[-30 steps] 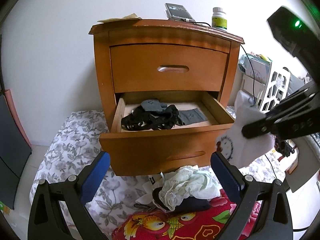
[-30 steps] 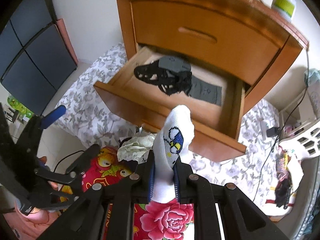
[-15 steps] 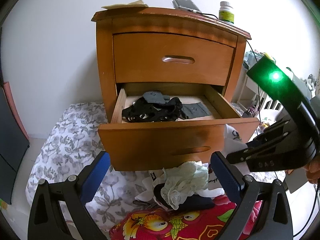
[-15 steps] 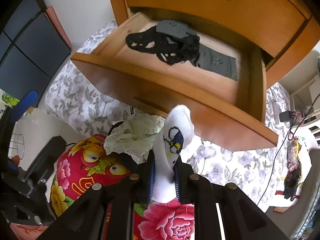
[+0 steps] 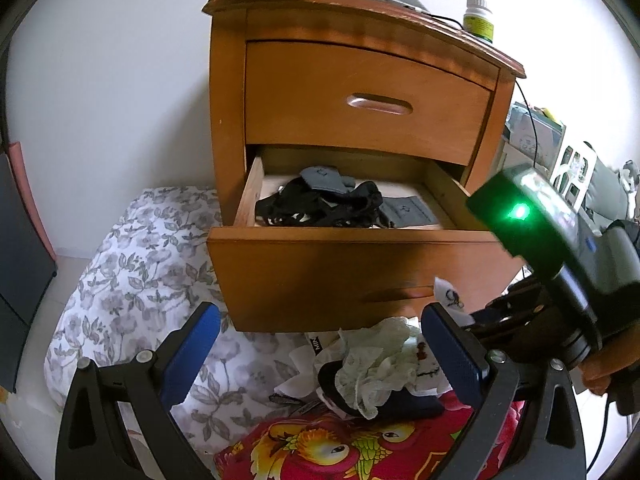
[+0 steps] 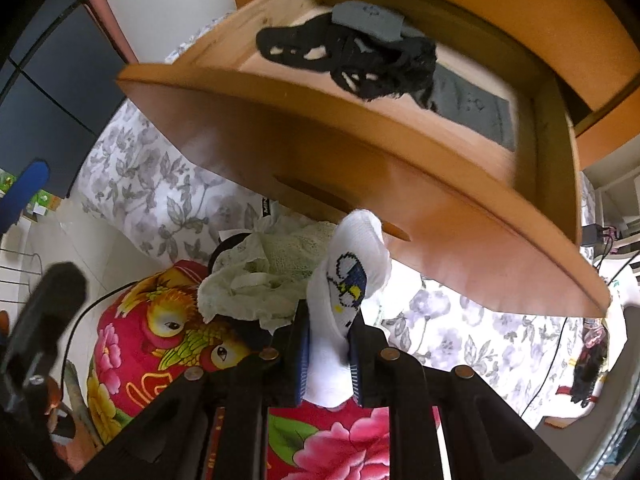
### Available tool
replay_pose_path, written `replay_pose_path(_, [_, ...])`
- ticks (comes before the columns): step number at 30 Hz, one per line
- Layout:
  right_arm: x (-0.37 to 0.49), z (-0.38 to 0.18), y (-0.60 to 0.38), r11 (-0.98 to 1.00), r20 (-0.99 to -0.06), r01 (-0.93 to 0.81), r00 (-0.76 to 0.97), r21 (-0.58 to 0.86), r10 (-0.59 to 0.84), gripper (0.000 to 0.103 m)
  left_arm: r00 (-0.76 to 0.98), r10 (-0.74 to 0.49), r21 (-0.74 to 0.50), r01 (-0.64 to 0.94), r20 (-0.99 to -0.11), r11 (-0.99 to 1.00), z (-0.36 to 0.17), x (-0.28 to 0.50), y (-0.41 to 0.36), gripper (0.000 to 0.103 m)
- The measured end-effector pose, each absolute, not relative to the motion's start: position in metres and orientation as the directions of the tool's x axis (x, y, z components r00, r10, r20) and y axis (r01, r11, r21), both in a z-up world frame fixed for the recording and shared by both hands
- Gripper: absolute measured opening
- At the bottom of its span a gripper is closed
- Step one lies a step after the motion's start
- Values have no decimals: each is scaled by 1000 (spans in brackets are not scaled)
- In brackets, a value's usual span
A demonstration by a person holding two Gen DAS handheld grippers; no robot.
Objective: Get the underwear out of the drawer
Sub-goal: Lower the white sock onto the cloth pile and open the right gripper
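Right gripper [image 6: 328, 354]: jaws clamped on a white sock [image 6: 350, 280], pointing down over the pile below the drawer front.
Left gripper [image 5: 320, 344]: jaws wide apart, holding nothing, facing the open drawer [image 5: 348, 276].
Step in hand: judged to be the drop-off of one removed item; the sock hangs just above the pale lace garment [image 6: 264, 276] already lying on the red flowered cloth [image 6: 168, 344].
Task's things: black lace underwear [image 5: 320, 206] lies in the drawer, with grey folded pieces [image 5: 324, 178] on and beside it.
Progress: partly done; several items are out, at least the black one remains inside.
Next move: likely calls for parting the right jaws to let the sock fall onto the pile, then a reach into the drawer for the black underwear.
Risk: loose lace may snag or drag the grey pieces along.
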State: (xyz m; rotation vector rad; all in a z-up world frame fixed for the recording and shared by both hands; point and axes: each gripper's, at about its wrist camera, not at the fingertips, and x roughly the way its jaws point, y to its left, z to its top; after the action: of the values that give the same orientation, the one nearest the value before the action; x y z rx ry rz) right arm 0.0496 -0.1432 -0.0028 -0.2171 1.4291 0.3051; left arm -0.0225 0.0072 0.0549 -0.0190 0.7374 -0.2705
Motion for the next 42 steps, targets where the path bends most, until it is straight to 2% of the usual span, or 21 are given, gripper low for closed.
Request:
replay_pose_path(13, [57, -44, -137, 944, -998, -329, 53, 8, 27, 20, 690, -252, -128, 227, -679, 965, 44, -14, 12, 101])
replay_pose_path(21, [58, -45, -139, 946, -998, -323, 47, 13, 30, 20, 688, -249, -132, 219, -682, 967, 42, -13, 15, 101])
replay_pose_path(25, [55, -23, -140, 941, -995, -337, 75, 36, 65, 20, 691, -248, -132, 217, -679, 967, 43, -14, 17, 101])
replay_pose_path(31, [53, 42, -137, 924, -964, -367, 190, 103, 183, 17, 701, -242, -137, 204, -671, 969, 46, -15, 22, 101])
replay_pose_path(35, [54, 60, -135, 923, -945, -363, 240, 126, 223, 17, 701, -239, -138, 198, -672, 970, 46, -15, 24, 101])
replay_pose_path(42, [63, -8, -139, 949, -977, -283, 116, 141, 180, 17, 701, -239, -139, 197, -672, 970, 46, -15, 25, 101])
